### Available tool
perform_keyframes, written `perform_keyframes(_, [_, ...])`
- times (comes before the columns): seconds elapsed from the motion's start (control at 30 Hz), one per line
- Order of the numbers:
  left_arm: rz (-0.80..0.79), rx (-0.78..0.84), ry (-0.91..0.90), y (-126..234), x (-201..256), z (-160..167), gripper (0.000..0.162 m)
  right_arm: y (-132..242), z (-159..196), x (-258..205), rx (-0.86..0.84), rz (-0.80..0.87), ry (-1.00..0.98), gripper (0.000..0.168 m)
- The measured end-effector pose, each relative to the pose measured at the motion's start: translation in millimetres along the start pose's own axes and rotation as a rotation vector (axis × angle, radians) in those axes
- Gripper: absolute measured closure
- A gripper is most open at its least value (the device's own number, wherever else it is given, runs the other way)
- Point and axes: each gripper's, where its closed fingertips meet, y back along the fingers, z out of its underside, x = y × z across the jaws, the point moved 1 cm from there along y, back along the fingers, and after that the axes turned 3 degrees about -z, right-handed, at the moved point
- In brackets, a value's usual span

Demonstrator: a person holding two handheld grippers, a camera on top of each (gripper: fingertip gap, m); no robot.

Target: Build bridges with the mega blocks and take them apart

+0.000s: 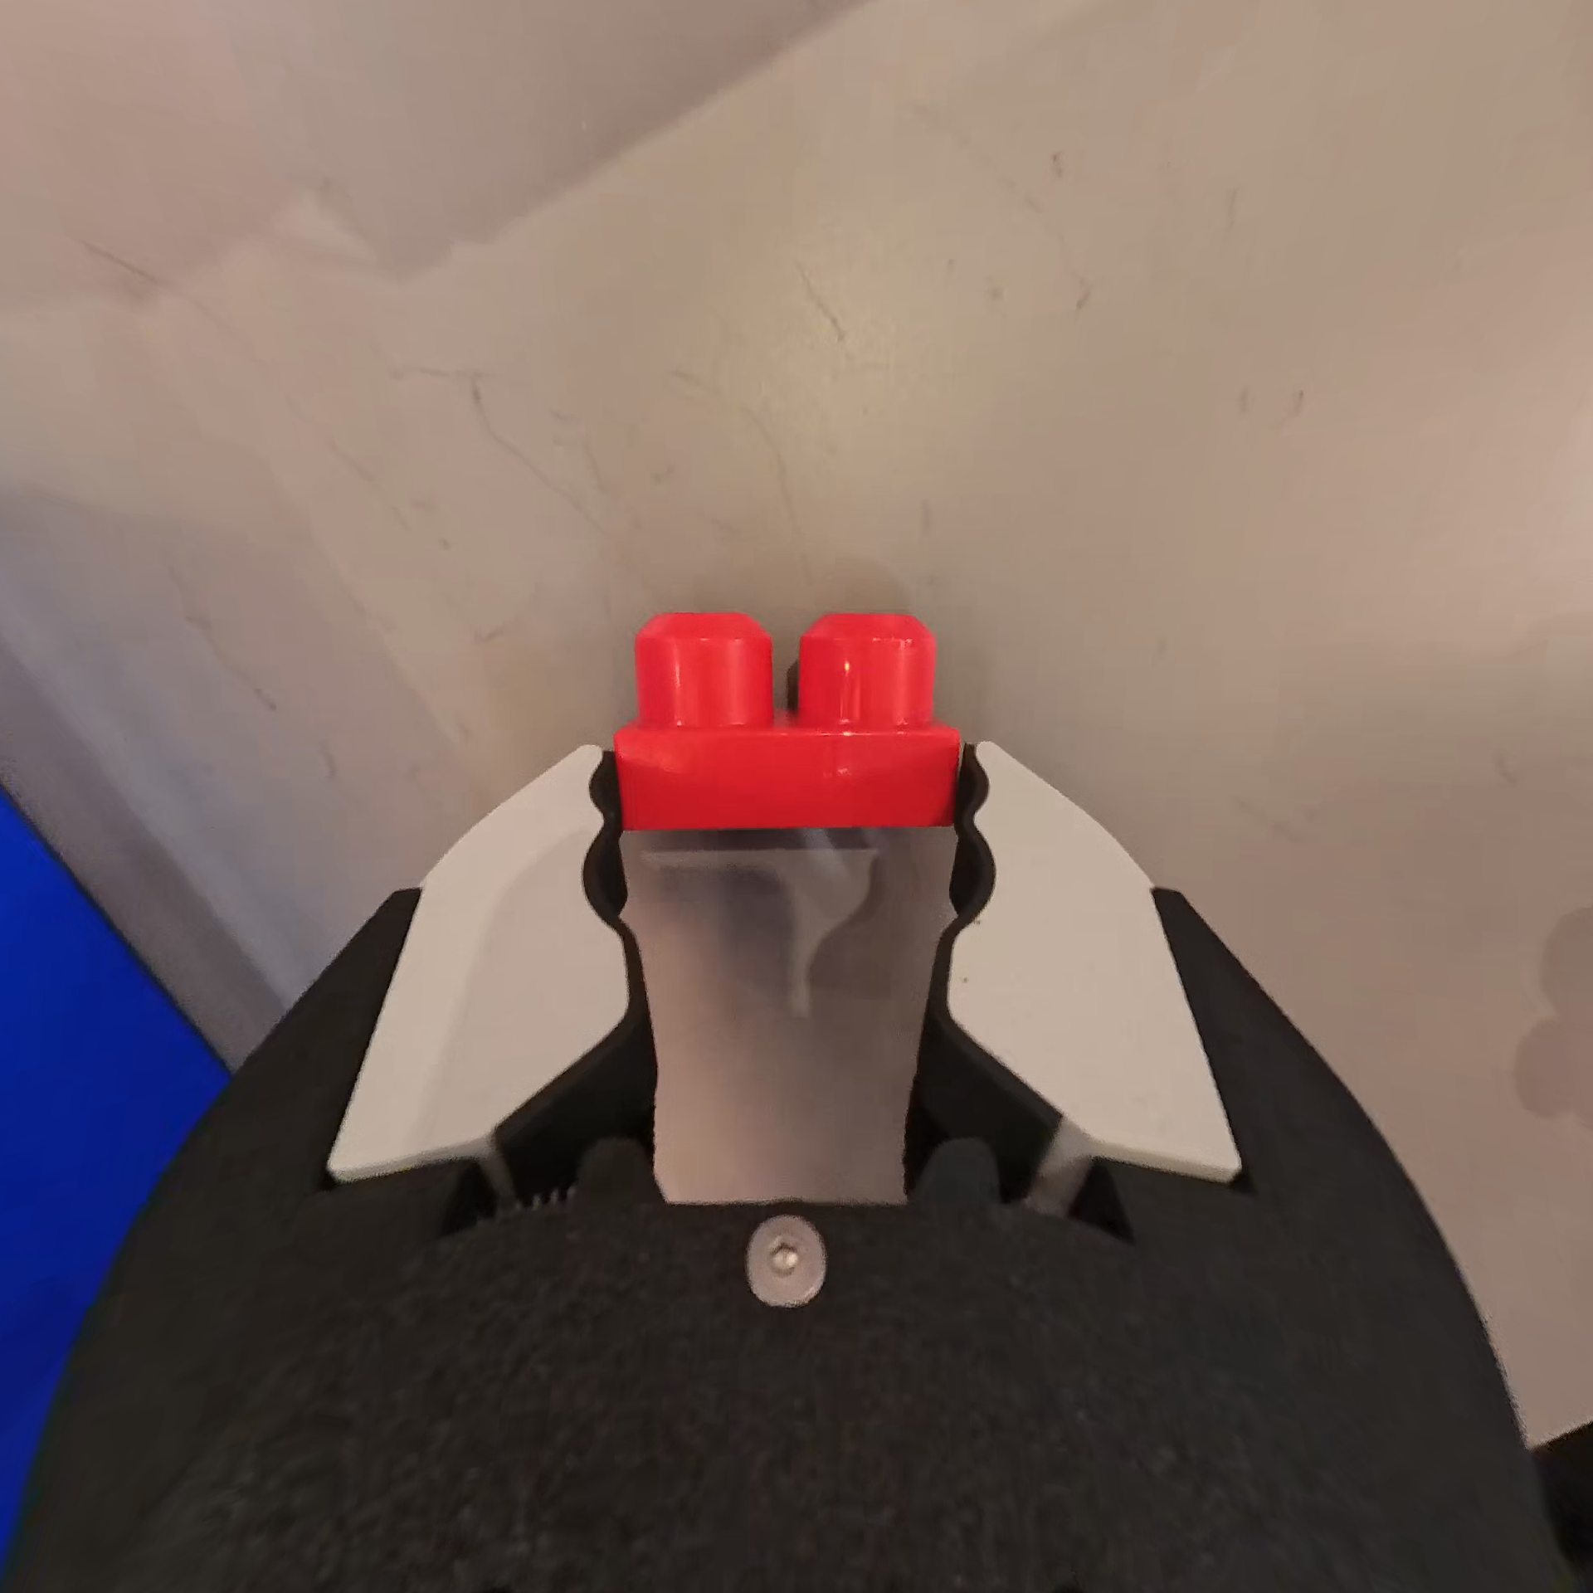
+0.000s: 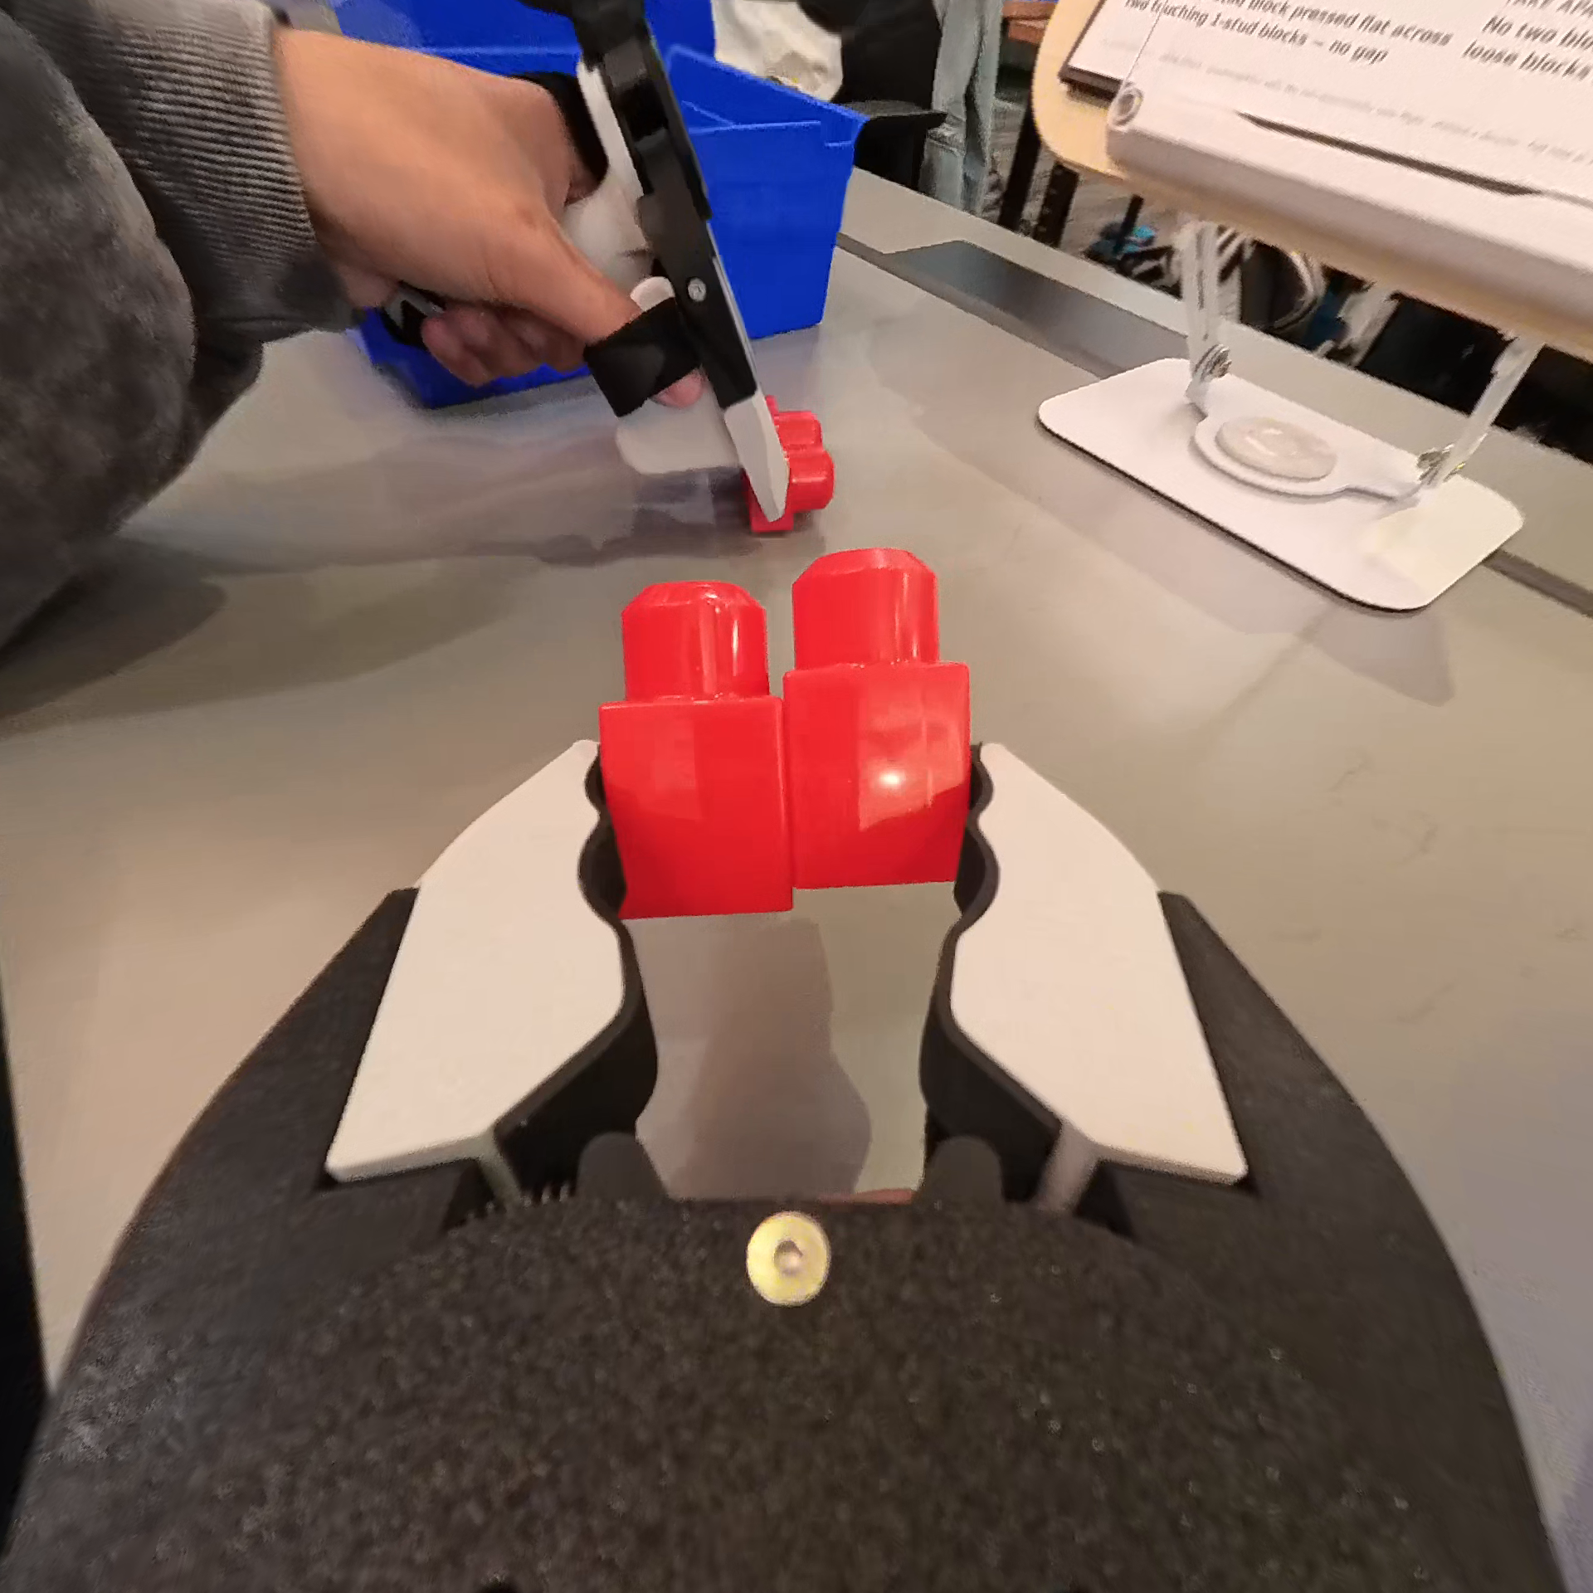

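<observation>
My left gripper (image 1: 786,780) is shut on a flat red two-stud block (image 1: 786,776), its studs pointing away from me over the grey table. The right wrist view shows that same gripper (image 2: 763,483) farther off, in a person's hand, with the block (image 2: 797,470) at the table surface. My right gripper (image 2: 786,810) is shut on two red one-stud blocks side by side, the left one (image 2: 694,802) and the right one (image 2: 875,776). They touch along their sides and the right one sits slightly higher.
A blue bin (image 2: 759,172) stands at the back left of the grey table (image 2: 1121,690), and its corner shows in the left wrist view (image 1: 69,991). A white stand (image 2: 1276,465) holding a printed sheet is at the right. A grey sleeve (image 2: 112,284) is at far left.
</observation>
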Motion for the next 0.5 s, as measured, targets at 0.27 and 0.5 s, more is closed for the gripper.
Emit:
perform_keyframes(0.27, [1.039,0.911,-0.038,172.6,107.8,-44.1,0.088,-8.8,-41.1,-15.6,0.203,-0.332,-0.355,0.092])
perform_keyframes(0.5, [1.345,1.161,-0.078,214.7,139.6,-21.4,0.088,-5.1,-82.9,-44.6,0.347,-0.404,-0.270,0.092])
